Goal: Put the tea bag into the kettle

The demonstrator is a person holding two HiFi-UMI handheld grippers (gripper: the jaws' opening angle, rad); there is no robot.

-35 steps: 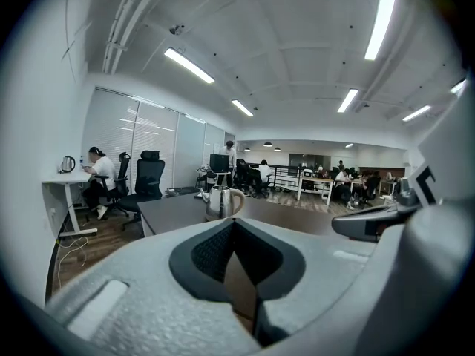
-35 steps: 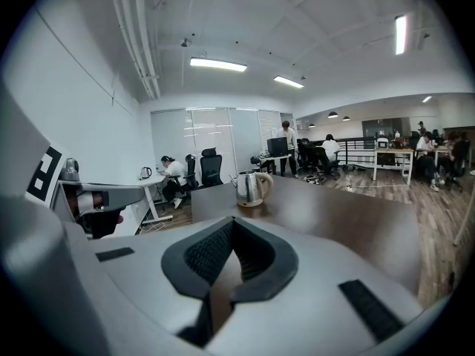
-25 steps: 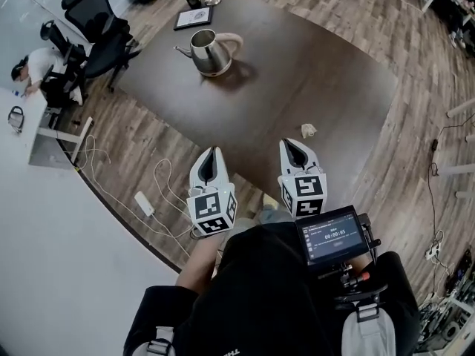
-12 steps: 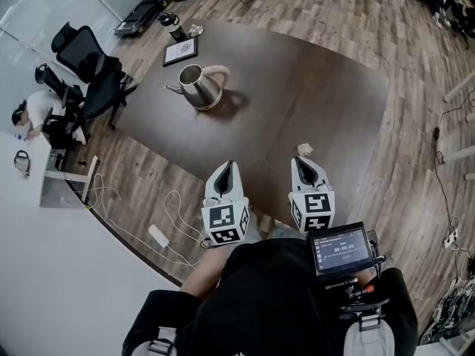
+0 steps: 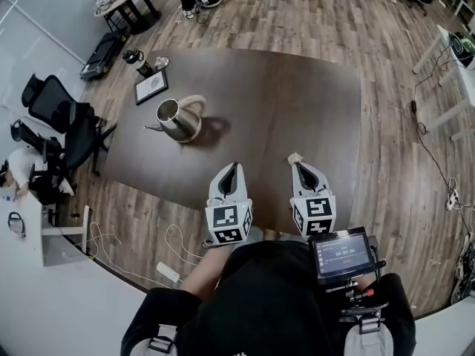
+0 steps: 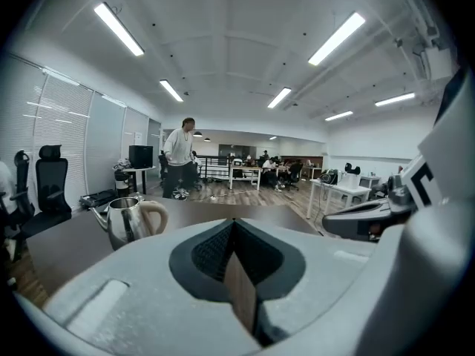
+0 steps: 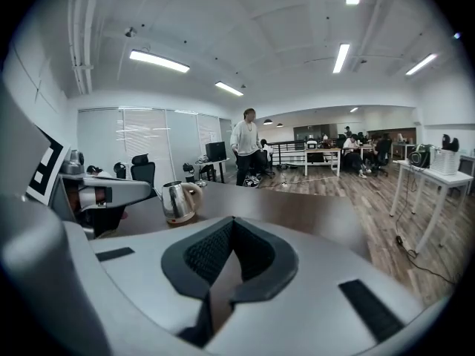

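A steel kettle (image 5: 177,119) with a pale handle stands open-topped on the dark round table (image 5: 297,95), left of centre. It also shows in the left gripper view as the kettle (image 6: 126,219) and in the right gripper view as the kettle (image 7: 178,200). A small white tea bag (image 5: 295,158) lies near the table's front edge. My right gripper (image 5: 300,167) is shut and empty, its tip just short of the tea bag. My left gripper (image 5: 231,167) is shut and empty beside it, well short of the kettle. Neither gripper view shows the tea bag.
A framed picture (image 5: 151,86) and a dark bottle (image 5: 136,56) sit at the table's far left edge. Black office chairs (image 5: 67,121) stand left of the table, cables (image 5: 174,239) lie on the wood floor. A person (image 6: 179,154) stands beyond the table.
Both grippers have moved forward over the table's near edge and turned. The right gripper's tip has come closer to the tea bag. Both stay shut and empty.
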